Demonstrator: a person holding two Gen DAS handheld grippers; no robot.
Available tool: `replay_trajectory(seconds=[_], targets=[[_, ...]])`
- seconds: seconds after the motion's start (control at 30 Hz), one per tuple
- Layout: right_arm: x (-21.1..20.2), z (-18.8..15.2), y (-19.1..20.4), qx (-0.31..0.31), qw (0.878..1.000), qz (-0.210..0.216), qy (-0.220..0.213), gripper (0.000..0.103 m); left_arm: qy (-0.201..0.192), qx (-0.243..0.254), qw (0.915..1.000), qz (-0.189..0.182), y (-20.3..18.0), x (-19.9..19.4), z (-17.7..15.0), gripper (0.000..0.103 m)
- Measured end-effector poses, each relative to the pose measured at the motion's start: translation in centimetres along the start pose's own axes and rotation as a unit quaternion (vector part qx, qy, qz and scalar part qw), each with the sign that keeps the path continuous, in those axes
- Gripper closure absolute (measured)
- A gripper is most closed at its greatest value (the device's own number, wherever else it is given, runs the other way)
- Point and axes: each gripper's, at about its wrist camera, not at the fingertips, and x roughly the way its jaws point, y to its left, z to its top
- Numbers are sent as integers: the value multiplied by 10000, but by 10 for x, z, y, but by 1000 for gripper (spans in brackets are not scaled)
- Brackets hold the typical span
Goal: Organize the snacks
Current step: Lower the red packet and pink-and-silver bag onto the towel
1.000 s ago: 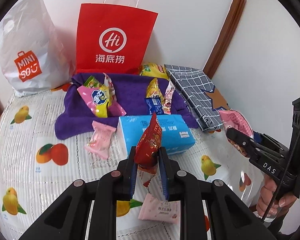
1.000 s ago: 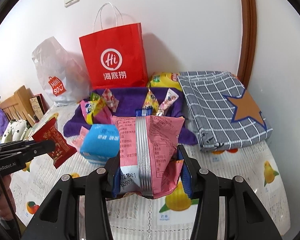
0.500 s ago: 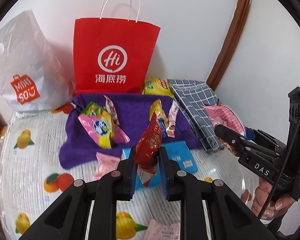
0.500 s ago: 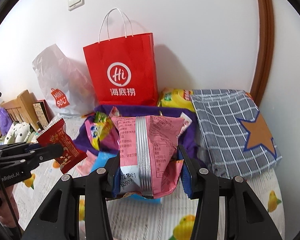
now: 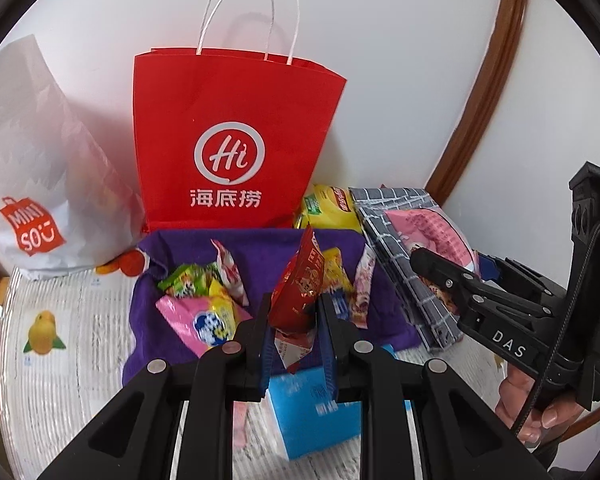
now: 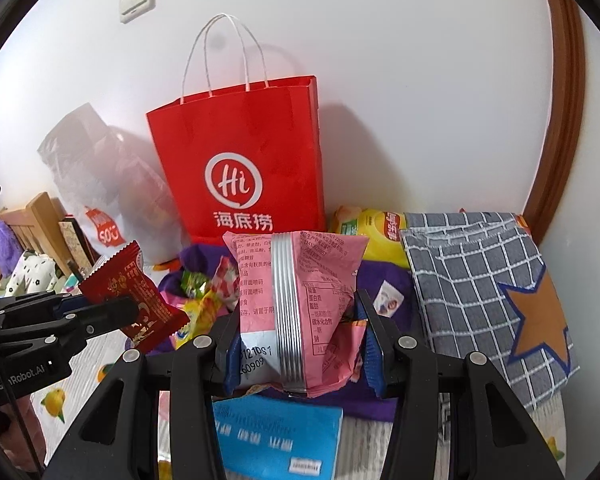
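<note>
Angled downward over the fruit-printed bedcover (image 5: 60,344), the left gripper (image 5: 294,328) pinches a small red foil snack packet (image 5: 298,288) upright between nearly closed jaws. Beside it, the right gripper (image 6: 298,344), gripped by a hand (image 5: 540,404), clamps a puffy pink snack bag (image 6: 300,300) at moderate width. Beyond lie a blue tissue pack (image 6: 276,436), a purple cloth (image 5: 256,248) strewn with snacks, then a red paper bag (image 5: 232,140).
</note>
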Motion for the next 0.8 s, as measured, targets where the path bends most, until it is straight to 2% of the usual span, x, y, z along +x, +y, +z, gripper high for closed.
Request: replay_trajectory(seconds=[0.23, 0.47, 0.57, 0.8], targets=[[24, 11, -11, 70, 10000, -16, -32, 55, 26, -1, 10000, -30, 7, 26, 18, 84], [52, 14, -19, 67, 9998, -48, 159, 55, 39, 52, 10000, -42, 10, 55, 31, 84], [64, 11, -23, 10, 9996, -104, 259, 55, 164, 107, 9997, 134, 13, 68, 30, 84], [89, 4, -28, 60, 9985, -143, 520, 55, 333, -232, 9990, 196, 41, 83, 31, 84]])
